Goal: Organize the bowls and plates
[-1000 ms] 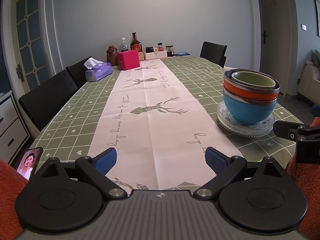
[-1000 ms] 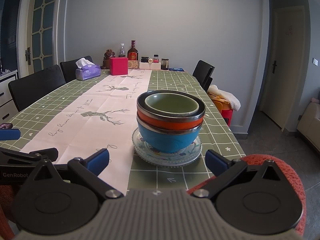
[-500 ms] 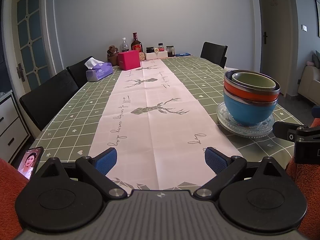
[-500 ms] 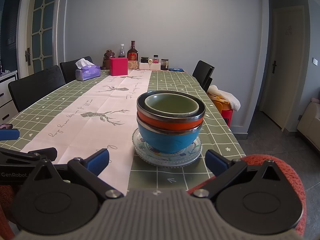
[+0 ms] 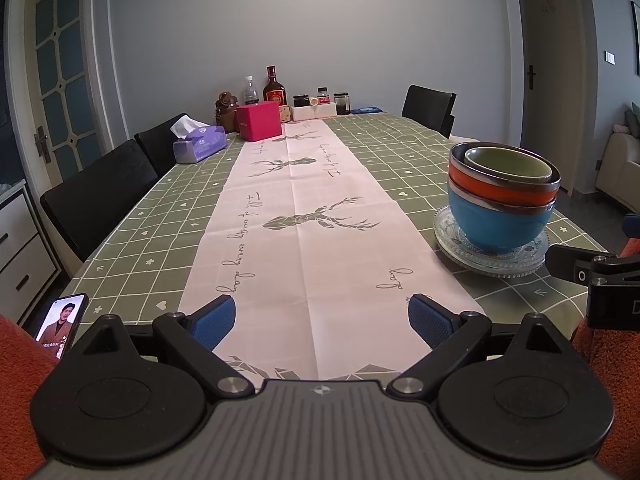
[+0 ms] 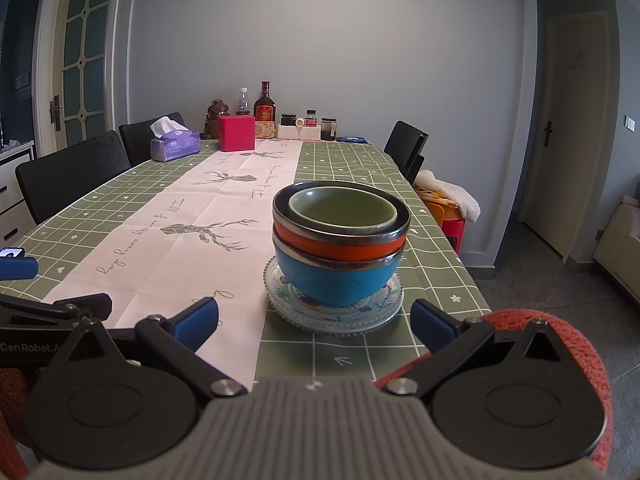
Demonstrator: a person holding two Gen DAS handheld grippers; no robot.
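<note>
Right wrist view first: the right gripper has its jaws spread wide with nothing between them, hanging just off the near end of the counter. Right past the tips sits the whole stack: a glass plate flat on the green checked cloth, a blue bowl on it, an orange bowl nested in that, and a small green bowl inside on top. The stack is close to the near edge and on the counter's right side, with a strip of cloth between the plate and the right-hand edge.

Left wrist view: the left gripper is also spread wide and empty, over the pink runner at the near edge. A phone lies at the near left corner. The runner and most of the cloth stretch bare down the middle. Way at the far end are a tissue box, a pink box and some bottles. Black chairs line the left side.
</note>
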